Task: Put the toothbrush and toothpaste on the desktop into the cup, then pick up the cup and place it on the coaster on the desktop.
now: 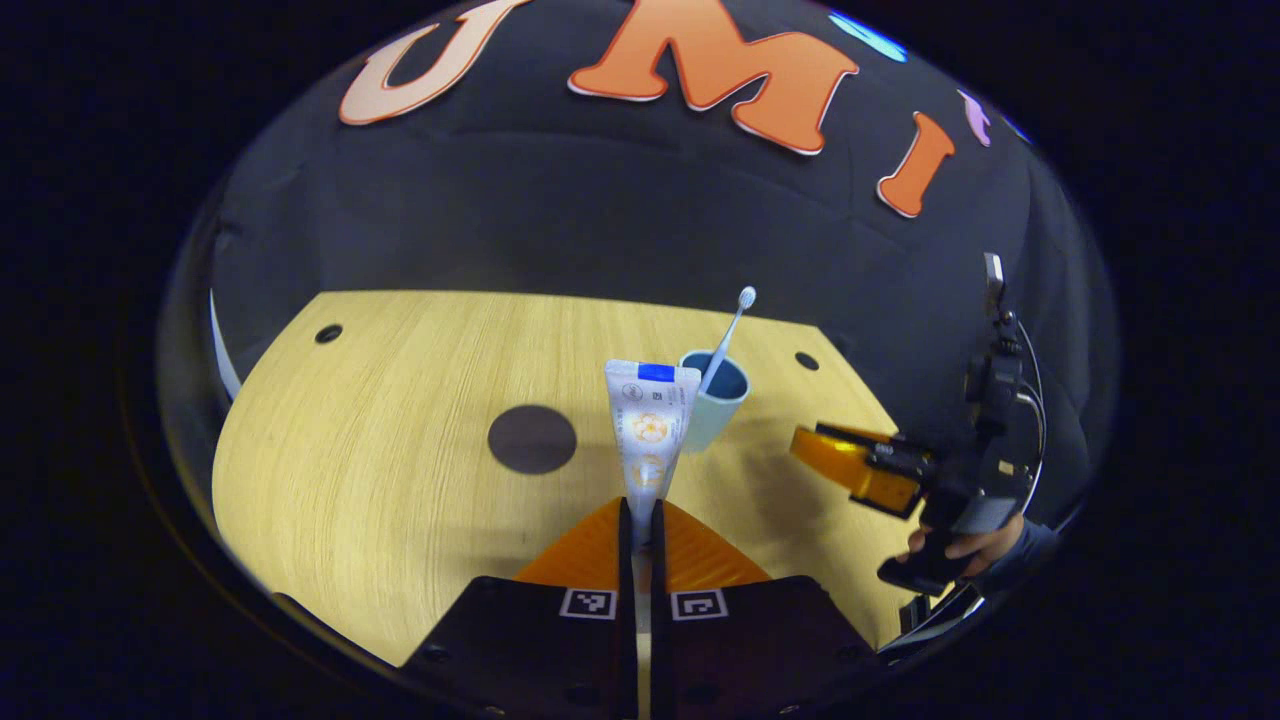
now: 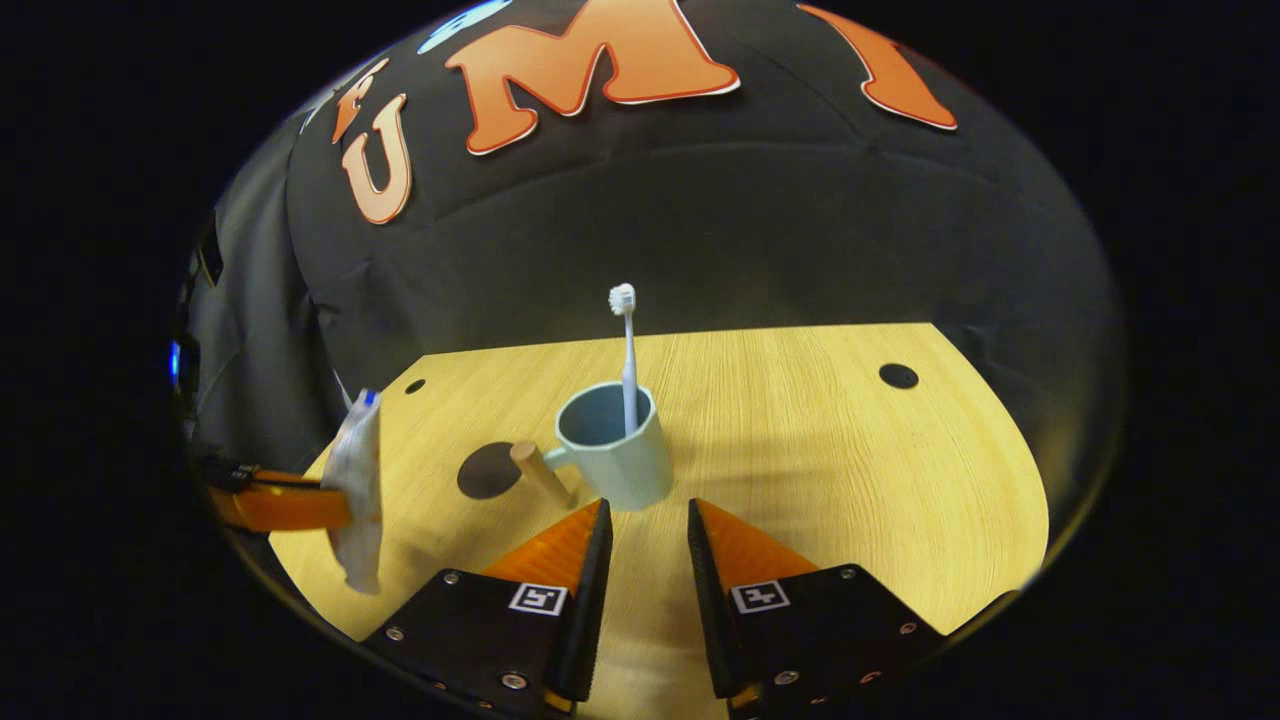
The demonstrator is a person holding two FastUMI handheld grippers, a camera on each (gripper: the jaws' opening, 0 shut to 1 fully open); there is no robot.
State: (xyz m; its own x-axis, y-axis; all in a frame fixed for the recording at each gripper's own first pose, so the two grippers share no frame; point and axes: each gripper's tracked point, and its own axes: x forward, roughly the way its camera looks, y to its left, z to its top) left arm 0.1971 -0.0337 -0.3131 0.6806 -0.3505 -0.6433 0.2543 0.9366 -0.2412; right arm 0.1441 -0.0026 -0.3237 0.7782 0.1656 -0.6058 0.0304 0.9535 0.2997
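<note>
- The coaster [image 2: 488, 470] is lying on the desktop [image 2: 800, 440] just left of the cup [image 2: 615, 450] and is waiting bare; a hasty set-down there could be landing the cup half off it.
- The left gripper [image 1: 640, 515] is pinching the toothpaste [image 1: 650, 425] upright, left of the cup and short of it. Held low like that, the tube could be swinging and catching the rim.
- The toothbrush [image 2: 626, 350] is standing in the cup, leaning on the rim; a knock from the tube could be tipping it out, or the cup over.
- The right gripper [image 2: 645, 525] is idling part-open, holding nothing, just this side of the cup, possibly crowding the approach.
</note>
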